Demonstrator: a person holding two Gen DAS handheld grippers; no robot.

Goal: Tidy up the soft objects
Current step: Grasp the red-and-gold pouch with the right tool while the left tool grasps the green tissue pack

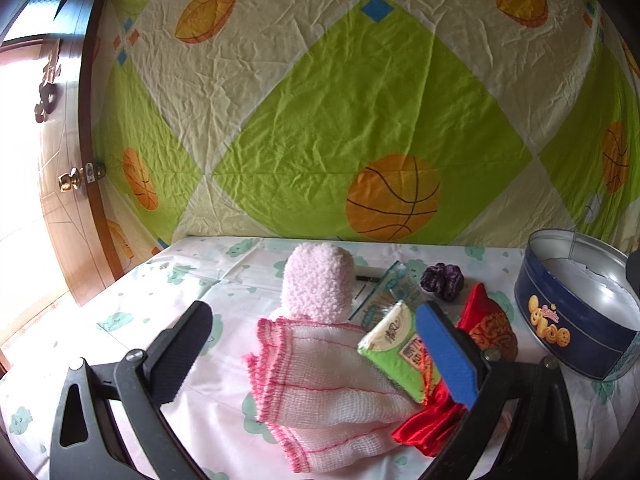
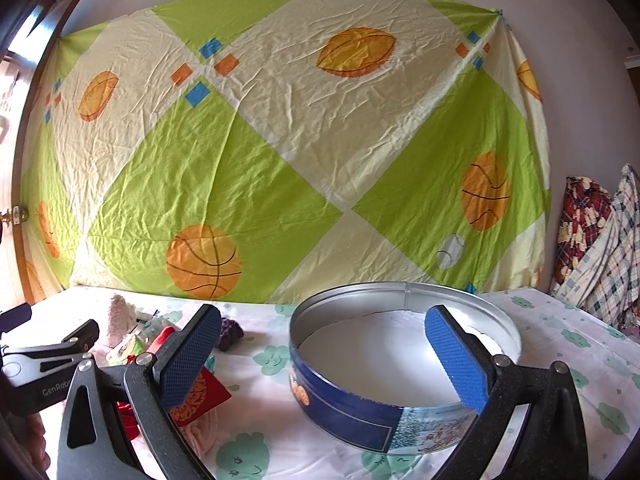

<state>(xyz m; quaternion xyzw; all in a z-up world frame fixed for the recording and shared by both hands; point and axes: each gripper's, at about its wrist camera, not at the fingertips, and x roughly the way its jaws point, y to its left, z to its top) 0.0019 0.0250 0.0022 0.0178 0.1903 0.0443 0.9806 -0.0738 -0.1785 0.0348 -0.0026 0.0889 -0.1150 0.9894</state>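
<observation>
Basketball-print sheet (image 1: 320, 100) hangs behind a table covered in a cloud-print cloth (image 1: 132, 304). Soft stuff is heaped mid-table; empty round tin (image 2: 384, 404) sits at 3 o'clock of the heap, near but not touching.

Left gripper (image 1: 316, 352) is spread wide, holding nothing, hovering over the heap. Between its fingers: pink-edged mesh cloth (image 1: 320, 392), folded in layers, with a green tissue pack (image 1: 396, 356) lying on its 2 o'clock corner. Red satin cloth (image 1: 432, 424) pokes out at 4 o'clock under the blue pad. Fluffy pink sock (image 1: 316, 284) at 12 o'clock, purple scrunchie (image 1: 442, 280) at 1 o'clock.

Right gripper (image 2: 324, 352) also wide open and empty, poised over the tin's near rim.

Handling guess: mesh cloth is light, limp, grippy weave, so pinch the folded stack at mid-edge or layers will fan out. Tissue pack is squashy with slick film; grab across the short side. Satin will probably slip, so bunch it. Sock compresses a lot, so close fully.
</observation>
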